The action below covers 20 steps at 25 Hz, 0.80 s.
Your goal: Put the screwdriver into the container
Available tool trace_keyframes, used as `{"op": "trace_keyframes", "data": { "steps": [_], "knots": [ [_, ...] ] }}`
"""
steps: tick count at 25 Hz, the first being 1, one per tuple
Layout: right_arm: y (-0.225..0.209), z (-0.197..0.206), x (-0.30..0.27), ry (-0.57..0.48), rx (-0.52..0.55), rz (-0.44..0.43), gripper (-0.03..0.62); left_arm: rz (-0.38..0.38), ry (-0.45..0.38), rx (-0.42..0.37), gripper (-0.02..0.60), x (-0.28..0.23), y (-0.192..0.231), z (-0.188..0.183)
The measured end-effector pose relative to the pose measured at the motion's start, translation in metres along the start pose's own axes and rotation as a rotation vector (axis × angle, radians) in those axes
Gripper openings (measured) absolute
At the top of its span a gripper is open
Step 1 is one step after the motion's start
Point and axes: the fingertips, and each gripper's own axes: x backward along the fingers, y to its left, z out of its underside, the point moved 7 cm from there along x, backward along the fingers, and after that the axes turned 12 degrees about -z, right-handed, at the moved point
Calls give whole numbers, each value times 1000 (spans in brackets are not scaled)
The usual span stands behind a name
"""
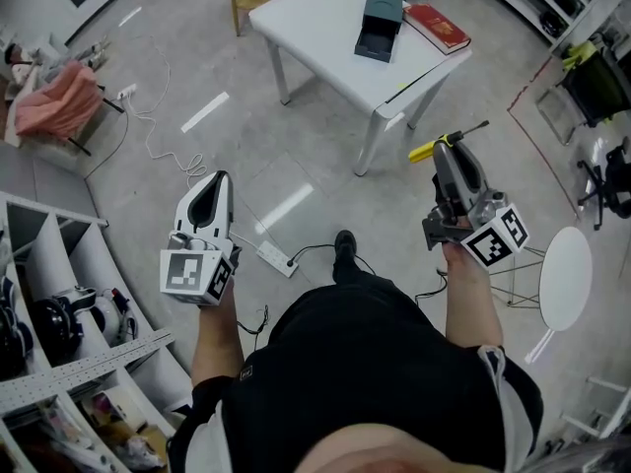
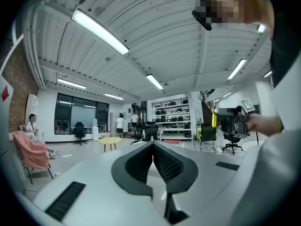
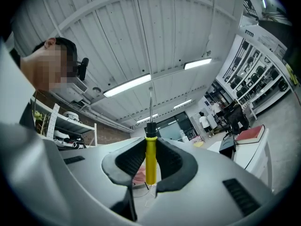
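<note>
— So, right gripper [image 1: 446,148]: what do I log?
— I read its jaws clamped on the yellow handle of the screwdriver [image 3: 150,160], with the metal shaft sticking out past the tips. In the head view it is held up on the person's right side.
— And the left gripper [image 2: 153,144]?
— Jaws pressed together, nothing between them. I see it raised on the person's left side, apart from the right gripper.
— And the container [image 1: 381,23]?
— I log it as dark, sitting on the white table [image 1: 306,23], with a red book [image 1: 438,28] just beside it. Screwdriver and container are well apart. The table stands ahead of the person, across the floor [image 1: 246,146].
</note>
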Motion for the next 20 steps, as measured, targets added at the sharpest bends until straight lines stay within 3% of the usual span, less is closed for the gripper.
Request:
{"op": "trace_keyframes", "data": {
  "steps": [12,20],
  "knots": [
    [-141,-23,-49,6,-35,-20,84,8,14,-8,17,-149,-22,-19],
    [-178,-34,-66,2,-38,-31,84,-5,22,-13,17,-186,-21,-25]
  ]
}}
